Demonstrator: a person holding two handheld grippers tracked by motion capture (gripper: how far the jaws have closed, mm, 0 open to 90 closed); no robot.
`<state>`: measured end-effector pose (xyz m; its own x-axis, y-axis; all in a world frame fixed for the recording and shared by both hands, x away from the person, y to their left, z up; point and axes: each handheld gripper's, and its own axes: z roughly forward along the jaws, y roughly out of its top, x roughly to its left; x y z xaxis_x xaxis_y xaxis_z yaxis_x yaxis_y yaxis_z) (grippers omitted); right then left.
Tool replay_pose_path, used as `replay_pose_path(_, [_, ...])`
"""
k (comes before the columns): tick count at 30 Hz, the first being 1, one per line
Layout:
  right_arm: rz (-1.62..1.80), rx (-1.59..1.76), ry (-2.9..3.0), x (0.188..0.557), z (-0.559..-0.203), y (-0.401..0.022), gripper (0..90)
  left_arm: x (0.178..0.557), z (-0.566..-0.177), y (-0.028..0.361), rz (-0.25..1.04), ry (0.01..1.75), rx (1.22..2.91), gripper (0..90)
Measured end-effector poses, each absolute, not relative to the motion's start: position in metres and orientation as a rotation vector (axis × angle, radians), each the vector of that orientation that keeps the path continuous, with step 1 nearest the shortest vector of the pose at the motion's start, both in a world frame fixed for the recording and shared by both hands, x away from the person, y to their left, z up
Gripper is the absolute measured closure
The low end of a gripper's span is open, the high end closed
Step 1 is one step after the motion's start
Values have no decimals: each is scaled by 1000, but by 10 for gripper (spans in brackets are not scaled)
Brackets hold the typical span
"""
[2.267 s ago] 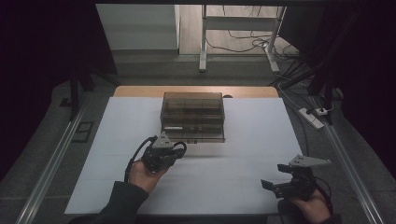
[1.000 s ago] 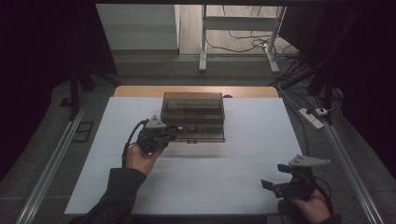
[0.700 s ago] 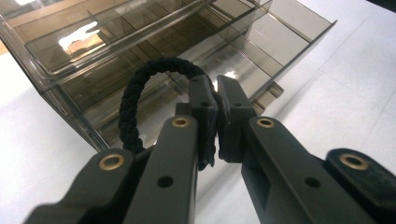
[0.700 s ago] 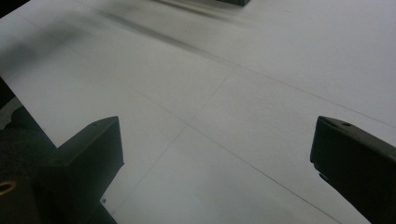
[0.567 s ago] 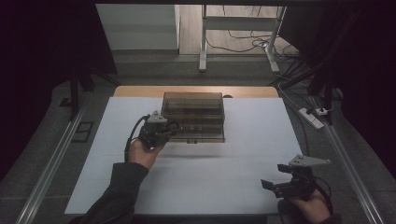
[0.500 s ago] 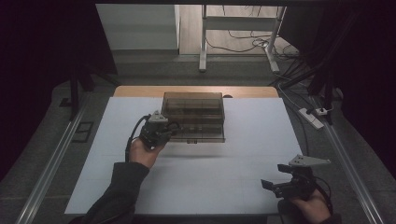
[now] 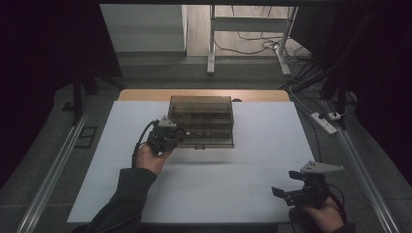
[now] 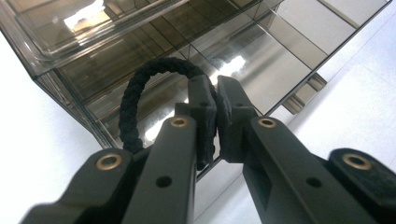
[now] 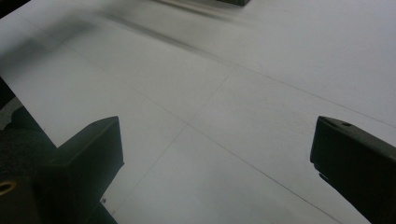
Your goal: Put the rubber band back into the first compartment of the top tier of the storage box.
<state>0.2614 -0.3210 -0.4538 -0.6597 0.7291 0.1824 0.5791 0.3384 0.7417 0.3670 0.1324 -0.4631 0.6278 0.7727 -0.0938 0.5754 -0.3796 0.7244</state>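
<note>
Two grippers are ours to work with, and they have very different jobs at this moment. Our left gripper (image 8: 215, 100) has its fingers pinched nearly together on a black braided hair tie (image 8: 140, 95), gripping one side of the loop so that the rest arcs out free to the left of the fingers. We hold it by the edge, we judge, so the loop hangs clear and can drop cleanly once we let go.

That tie sits right up against the smoky transparent organizer box (image 7: 201, 121), at its front left corner. In the left gripper view the divided compartments of the box (image 8: 196, 42) spread out just beyond the fingertips, so we seem to be lining the tie up with the box, though we cannot tell which compartment it is meant for or whether it touches the wall.

Our right gripper (image 7: 291, 192) waits well apart, near the right front corner of the white bench (image 7: 233, 194). Its fingers stand wide with nothing between them, as the right gripper view shows bare bench surface (image 9: 219, 116) in the gap. Keeping it back there leaves the left hand (image 7: 148, 158) room to work and keeps the right ready to steady the box if needed.
</note>
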Motion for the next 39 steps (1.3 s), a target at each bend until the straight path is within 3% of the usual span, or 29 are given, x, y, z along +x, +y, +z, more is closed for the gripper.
replay_pose_path(9, [1223, 1195, 2415, 261, -454, -321, 26, 368, -465, 131, 324, 1058, 2100, 821])
replay_pose_path(17, [1223, 1196, 2415, 261, -454, -321, 26, 367, -462, 132, 340, 1057, 2089, 724])
replay_pose_path(39, [1228, 1194, 2417, 261, -454, -321, 26, 362, -458, 140, 230, 1079, 2010, 257])
